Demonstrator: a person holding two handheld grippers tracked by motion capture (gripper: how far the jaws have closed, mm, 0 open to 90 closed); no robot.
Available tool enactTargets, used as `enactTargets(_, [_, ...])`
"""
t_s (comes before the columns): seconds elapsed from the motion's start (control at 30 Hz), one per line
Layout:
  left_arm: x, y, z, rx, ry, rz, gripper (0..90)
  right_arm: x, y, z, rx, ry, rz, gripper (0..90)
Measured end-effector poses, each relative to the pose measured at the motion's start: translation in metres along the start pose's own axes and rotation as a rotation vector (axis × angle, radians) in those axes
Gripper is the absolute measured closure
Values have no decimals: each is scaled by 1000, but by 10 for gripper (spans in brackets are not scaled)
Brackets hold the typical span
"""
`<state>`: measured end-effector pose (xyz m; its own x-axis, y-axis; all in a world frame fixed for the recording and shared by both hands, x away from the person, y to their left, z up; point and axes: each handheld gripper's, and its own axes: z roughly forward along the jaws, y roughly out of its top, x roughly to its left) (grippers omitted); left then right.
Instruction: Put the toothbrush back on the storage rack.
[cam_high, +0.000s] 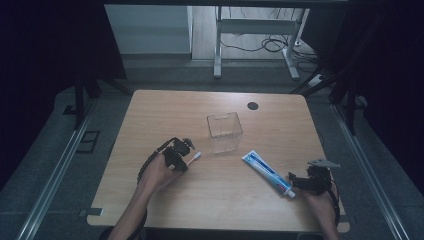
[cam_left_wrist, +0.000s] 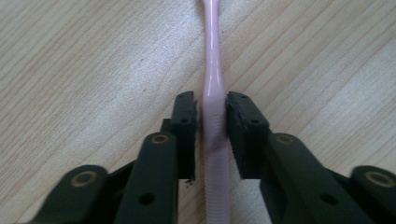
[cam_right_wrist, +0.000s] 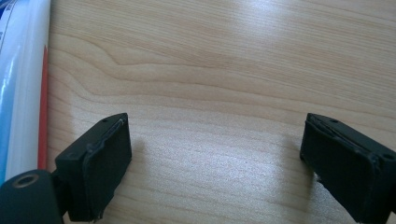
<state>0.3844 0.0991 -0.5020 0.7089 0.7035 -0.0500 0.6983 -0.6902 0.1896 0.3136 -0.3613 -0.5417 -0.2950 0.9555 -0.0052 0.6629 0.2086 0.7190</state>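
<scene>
Left gripper (cam_left_wrist: 210, 121) has its jaws closed onto the pink toothbrush (cam_left_wrist: 214, 93), pads pinching the handle mid-length while it lies flat on the table (cam_high: 150, 115); I'd keep the squeeze square on the handle and lift straight up so it doesn't twist out. Right gripper (cam_right_wrist: 215, 154) sits with jaws wide apart and nothing between them, toothpaste tube (cam_right_wrist: 21, 93) just beside one jaw. The clear box (cam_high: 224, 131) stands just ahead of the left gripper with bare wood between, table edges well off.
</scene>
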Motion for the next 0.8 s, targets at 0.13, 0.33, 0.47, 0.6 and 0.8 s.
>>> enactTargets(0.13, [-1,6,0,42,1,-5,783,0,0,0,0,0,0,83])
enactTargets(0.33, [0,7,0,37,-3,-13,792,0,0,0,0,0,0,83])
enactTargets(0.47, [0,6,1,19,-7,-10,793,0,0,0,0,0,0,83])
enactTargets(0.6, [0,6,0,1,-18,-7,793,0,0,0,0,0,0,83])
enactTargets(0.8, [0,5,-7,-37,-26,-6,793,0,0,0,0,0,0,83])
